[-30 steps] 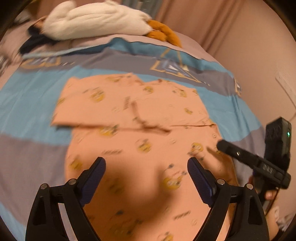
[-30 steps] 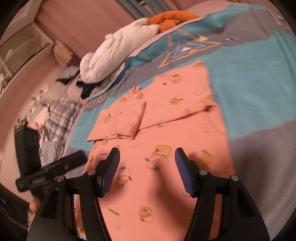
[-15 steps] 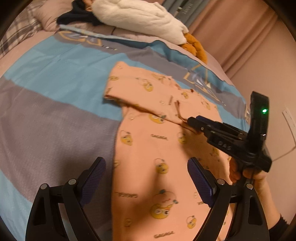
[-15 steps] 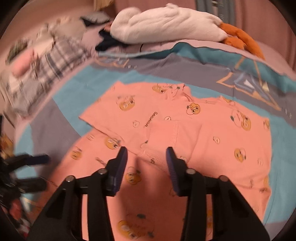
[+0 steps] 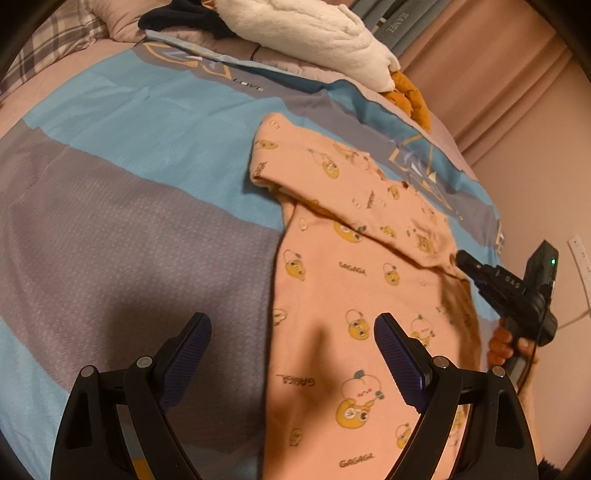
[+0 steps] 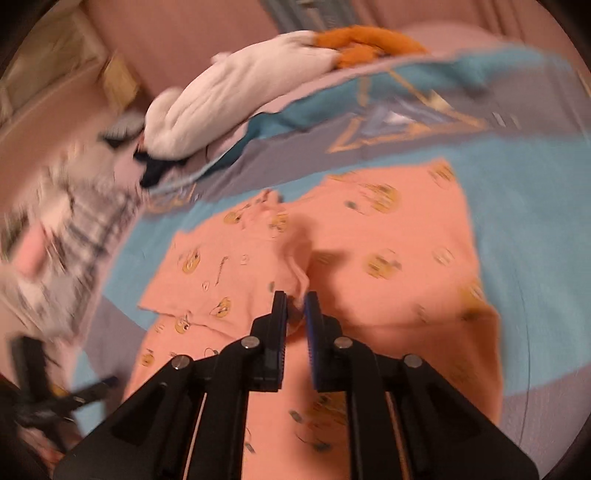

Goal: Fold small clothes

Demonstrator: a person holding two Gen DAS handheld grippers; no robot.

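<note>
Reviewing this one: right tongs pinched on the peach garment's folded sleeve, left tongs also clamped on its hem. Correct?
Not quite. The right tongs are pinched on the peach garment, as the right wrist view shows. The left tongs are wide open, hovering above the garment's side edge and gripping nothing, as the left wrist view shows.

Peach garment (image 5: 354, 288), yellow cartoon print; blue-grey striped bedspread (image 5: 140, 192); white plush (image 5: 306, 33); blue-padded fingers (image 5: 192, 350).
</note>
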